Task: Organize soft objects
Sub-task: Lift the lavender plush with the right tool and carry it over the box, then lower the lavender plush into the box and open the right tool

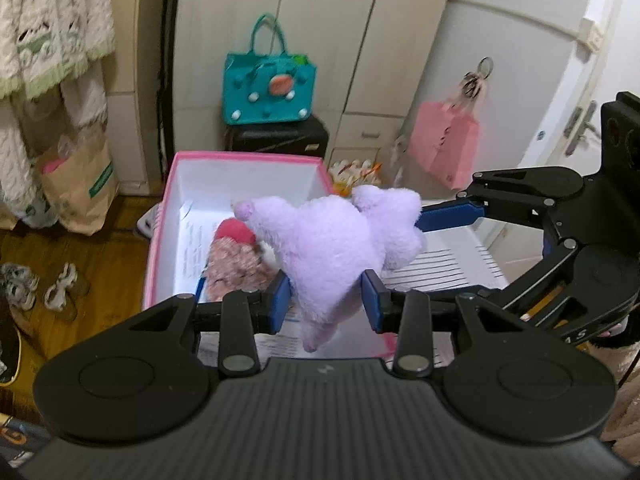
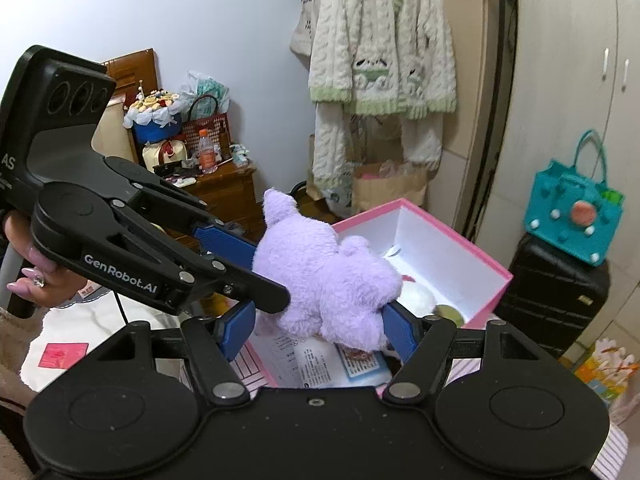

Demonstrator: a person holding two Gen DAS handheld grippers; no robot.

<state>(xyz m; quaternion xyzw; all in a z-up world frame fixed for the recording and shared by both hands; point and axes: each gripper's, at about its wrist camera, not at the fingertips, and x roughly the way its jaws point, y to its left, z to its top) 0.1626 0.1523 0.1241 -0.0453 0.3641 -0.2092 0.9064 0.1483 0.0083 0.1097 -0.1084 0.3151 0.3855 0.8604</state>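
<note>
A purple plush toy (image 1: 340,248) hangs over an open pink box with white inner walls (image 1: 160,240). My left gripper (image 1: 327,304) is shut on the toy's narrow lower part, a blue pad pressing on each side. My right gripper (image 2: 320,332) holds the toy's (image 2: 332,280) wider body, its jaws standing wide and both pads touching the fur. One of its blue fingers (image 1: 448,216) shows against the toy's far side in the left wrist view. In the box (image 2: 496,280) lie a brownish-pink plush with a red cap (image 1: 236,264), a white soft toy (image 2: 416,300) and printed papers.
A teal bag (image 1: 270,88) sits on a black suitcase (image 1: 280,138) behind the box, by the wardrobe. A pink bag (image 1: 444,148) hangs on the door. A paper bag (image 1: 80,184) and shoes (image 1: 60,288) are on the wooden floor at left. A cluttered nightstand (image 2: 228,188) stands by the wall.
</note>
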